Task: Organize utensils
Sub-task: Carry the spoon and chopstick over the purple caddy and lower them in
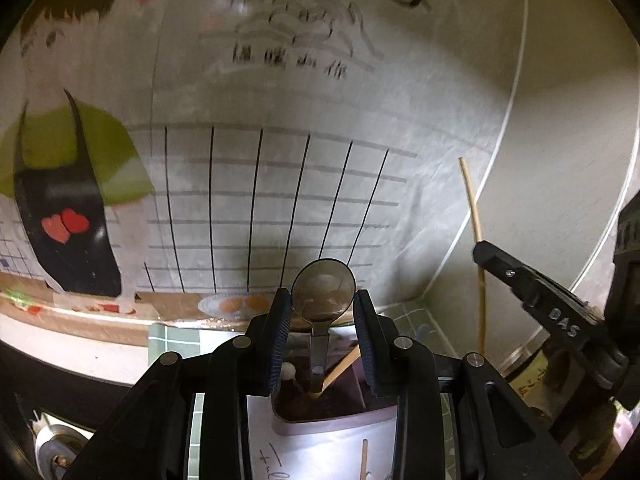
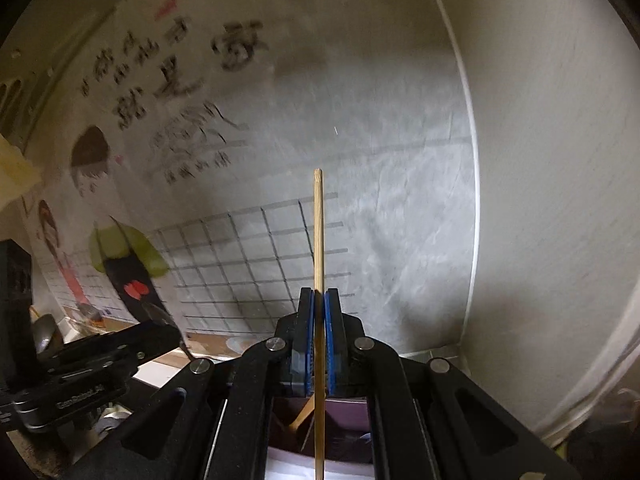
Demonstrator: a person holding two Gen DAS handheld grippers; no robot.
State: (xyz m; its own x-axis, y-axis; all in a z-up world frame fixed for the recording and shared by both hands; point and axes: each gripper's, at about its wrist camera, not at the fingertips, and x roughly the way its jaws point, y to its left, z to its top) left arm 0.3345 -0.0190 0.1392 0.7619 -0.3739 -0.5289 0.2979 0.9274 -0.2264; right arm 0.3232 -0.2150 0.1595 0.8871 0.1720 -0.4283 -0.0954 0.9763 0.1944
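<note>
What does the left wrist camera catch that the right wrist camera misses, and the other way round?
Only the left view shows the spoon face-on between the left gripper fingers. Only the right view shows the right gripper pads clamped on the chopstick close up. Both show the chopstick, the illustrated wall poster and the purple holder below.

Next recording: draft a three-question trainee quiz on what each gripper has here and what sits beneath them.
1. True or false: the right gripper is shut on a wooden chopstick that stands upright.
2. Which utensil stands between the fingers of the left gripper? A) fork B) metal spoon C) knife
3. Fill in: below both grippers sits a purple ____ with utensils already in it.

Key: 1 true. 2 B, the metal spoon. 3 container.
</note>
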